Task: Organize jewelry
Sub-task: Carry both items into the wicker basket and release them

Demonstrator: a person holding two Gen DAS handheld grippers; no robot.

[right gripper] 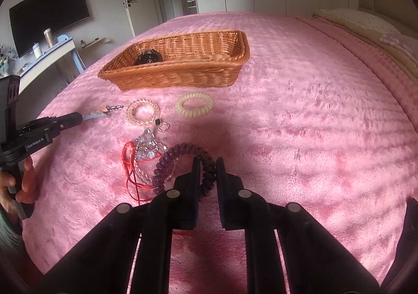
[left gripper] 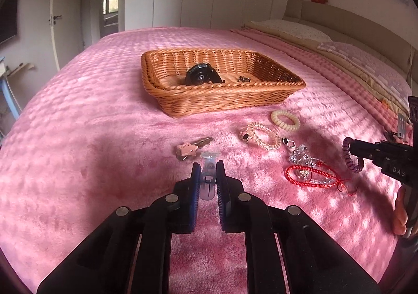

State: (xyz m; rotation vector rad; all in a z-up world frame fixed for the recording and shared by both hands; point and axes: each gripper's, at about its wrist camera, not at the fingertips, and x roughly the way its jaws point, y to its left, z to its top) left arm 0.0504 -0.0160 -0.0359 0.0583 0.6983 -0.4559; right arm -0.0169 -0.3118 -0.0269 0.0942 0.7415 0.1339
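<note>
Left gripper [left gripper: 208, 172]: jaws nearly closed, pinching a clear clip [left gripper: 208, 179] by its flat body; the clip's head sticks out ahead of the tips, just short of the pink clip [left gripper: 186, 151] on the blanket [left gripper: 91, 137]. The clear clip looks like light, hard, smooth plastic, so I judge it prone to slipping or twisting if held at its edge; a mid-body pinch suits it.

Right gripper [right gripper: 208, 176]: jaws nearly closed on one side of the purple coil [right gripper: 183, 163], whose free loop hangs to the left of the tips, over the red cord [right gripper: 130, 176] and the crystal piece [right gripper: 146, 146]. The coil looks springy, soft and very light (it will stretch and bounce, not break). Gripping across a single strand, as here, seems adequate. Risk: the loop may snag the cord beneath it.

Basket [left gripper: 222, 95] sits ahead of both grippers, well apart, with a black object [left gripper: 201, 76] inside. The beaded bracelet [right gripper: 143, 112] and cream coil [right gripper: 194, 104] lie between the grippers and the basket. Beads look stiff and slippery; best taken across the band.
</note>
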